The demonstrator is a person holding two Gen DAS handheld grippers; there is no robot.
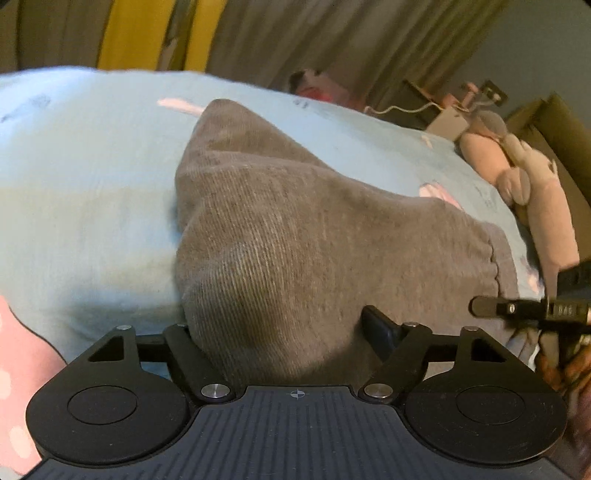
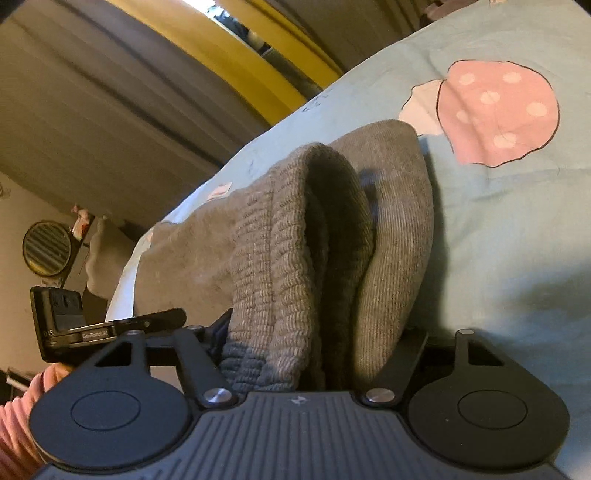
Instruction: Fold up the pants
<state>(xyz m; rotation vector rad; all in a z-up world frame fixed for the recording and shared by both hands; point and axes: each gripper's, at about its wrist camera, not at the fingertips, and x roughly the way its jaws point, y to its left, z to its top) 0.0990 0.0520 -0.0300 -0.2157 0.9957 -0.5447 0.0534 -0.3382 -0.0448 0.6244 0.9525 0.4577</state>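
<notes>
Grey knit pants (image 1: 280, 229) lie on a light blue bedsheet (image 1: 85, 177). My left gripper (image 1: 280, 332) is shut on a bunched fold of the pants' fabric; the cloth hides its fingertips. In the right wrist view the pants (image 2: 295, 240) show their ribbed waistband, folded over. My right gripper (image 2: 314, 332) is shut on that waistband, with the fingertips buried in cloth. The right gripper also shows at the right edge of the left wrist view (image 1: 517, 308). The left gripper shows at the left of the right wrist view (image 2: 110, 325).
The sheet (image 2: 517, 221) has a pink spotted mushroom print (image 2: 498, 110). A pink plush toy (image 1: 524, 173) lies at the bed's far right. Grey and yellow curtains (image 1: 147, 33) hang behind the bed. A round mirror (image 2: 46, 248) and clutter are beyond the bed edge.
</notes>
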